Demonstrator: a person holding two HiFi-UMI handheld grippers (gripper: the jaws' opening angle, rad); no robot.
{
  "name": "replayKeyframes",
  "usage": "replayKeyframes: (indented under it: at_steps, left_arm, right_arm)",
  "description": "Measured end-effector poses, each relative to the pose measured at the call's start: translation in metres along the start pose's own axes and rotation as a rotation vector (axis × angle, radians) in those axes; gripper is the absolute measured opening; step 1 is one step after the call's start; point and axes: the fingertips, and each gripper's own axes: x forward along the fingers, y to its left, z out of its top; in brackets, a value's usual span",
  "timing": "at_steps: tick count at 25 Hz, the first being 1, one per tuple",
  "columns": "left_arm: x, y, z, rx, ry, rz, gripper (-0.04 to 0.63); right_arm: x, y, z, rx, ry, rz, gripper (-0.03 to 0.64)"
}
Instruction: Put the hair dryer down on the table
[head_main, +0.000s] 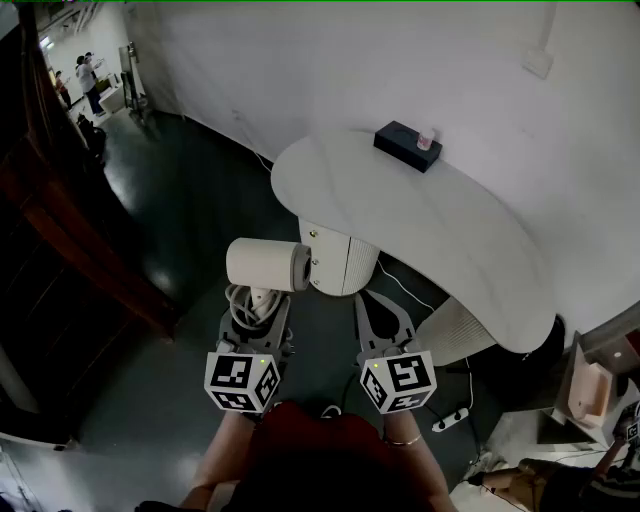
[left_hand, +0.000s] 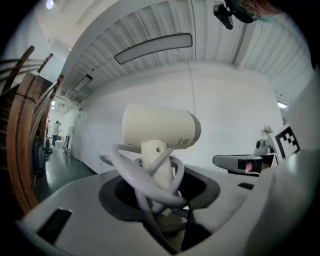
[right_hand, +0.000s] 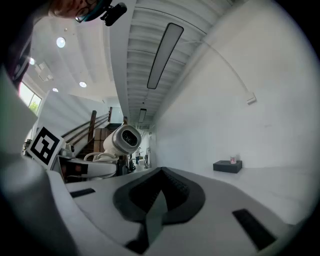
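Cream-coloured and stubby, the hair dryer is up in the air, held by its handle between the jaws of the left gripper, which are closed on that handle. Its barrel lies crosswise above the jaws. A pale grey cord is looped in loose coils around the handle and bunches up against the jaws. The dryer is not on the table: it hangs over the dark floor, just short of the near edge of the white curved top and beside the ribbed white pedestal. The right gripper is level beside the left one, its jaws together with nothing between them. At the far side of the tabletop, against the white wall, sits a black box. A white power strip lies on the floor below the right gripper.
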Motion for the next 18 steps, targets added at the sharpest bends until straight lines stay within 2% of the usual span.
replayKeyframes:
  at_steps: [8,18]
  left_arm:
    - [-0.002,0.000,0.002,-0.001,-0.003,0.007,0.213]
    - [-0.009,0.001,-0.005,-0.022,0.016,0.046,0.213]
  right_arm:
    - [-0.010,-0.003,0.005,0.047,-0.055,0.008,0.014]
    - [-0.021,-0.017,0.000,0.056,-0.025,-0.031,0.014]
